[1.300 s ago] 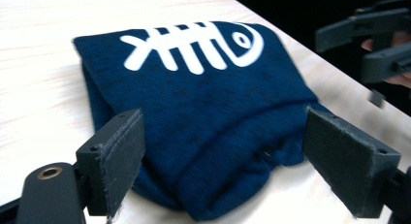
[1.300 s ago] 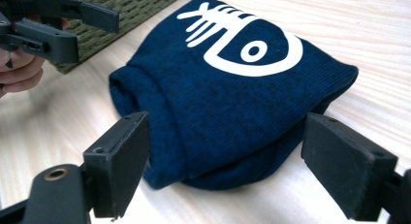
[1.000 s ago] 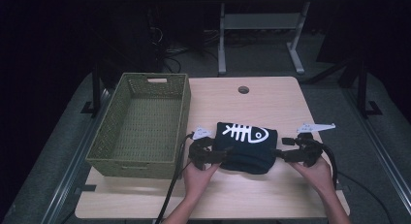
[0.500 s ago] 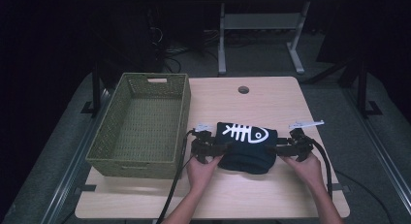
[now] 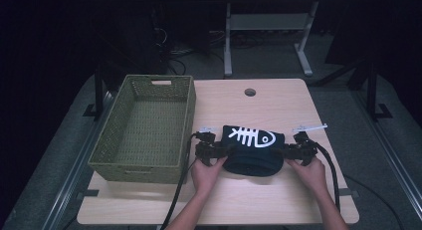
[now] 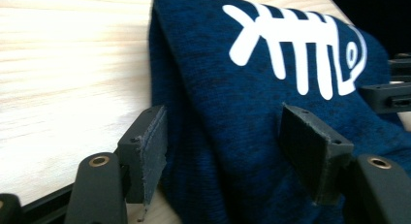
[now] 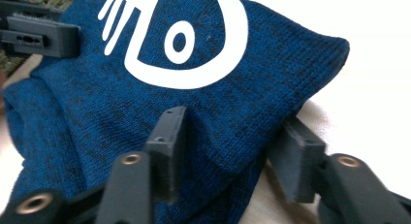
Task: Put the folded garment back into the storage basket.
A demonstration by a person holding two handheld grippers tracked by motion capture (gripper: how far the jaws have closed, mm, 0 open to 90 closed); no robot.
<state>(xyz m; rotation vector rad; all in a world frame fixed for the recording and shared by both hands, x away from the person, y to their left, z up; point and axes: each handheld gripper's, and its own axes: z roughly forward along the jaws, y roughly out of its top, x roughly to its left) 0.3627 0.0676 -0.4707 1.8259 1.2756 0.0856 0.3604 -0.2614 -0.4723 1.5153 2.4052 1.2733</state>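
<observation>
A folded dark blue knitted garment (image 5: pixel 254 151) with a white fishbone print lies on the wooden table (image 5: pixel 259 108), near its front. My left gripper (image 5: pixel 226 151) is at the garment's left edge and my right gripper (image 5: pixel 284 151) at its right edge, each in a hand. In the left gripper view the left gripper (image 6: pixel 223 151) has the folded edge of the garment (image 6: pixel 242 103) between its pads. In the right gripper view the right gripper (image 7: pixel 232 146) pinches the garment's (image 7: pixel 121 107) corner. Both pairs of jaws have just been closing onto the fabric.
A green woven basket (image 5: pixel 189 110), with nothing in it, stands on the left of the table, close beside the left gripper. A round hole (image 5: pixel 250 92) sits in the tabletop at the back. Cables trail from both grippers toward the front edge.
Both hands have come inward and a little down onto the garment's two side edges. Both pairs of jaws have narrowed from wide open and now hold fabric.
</observation>
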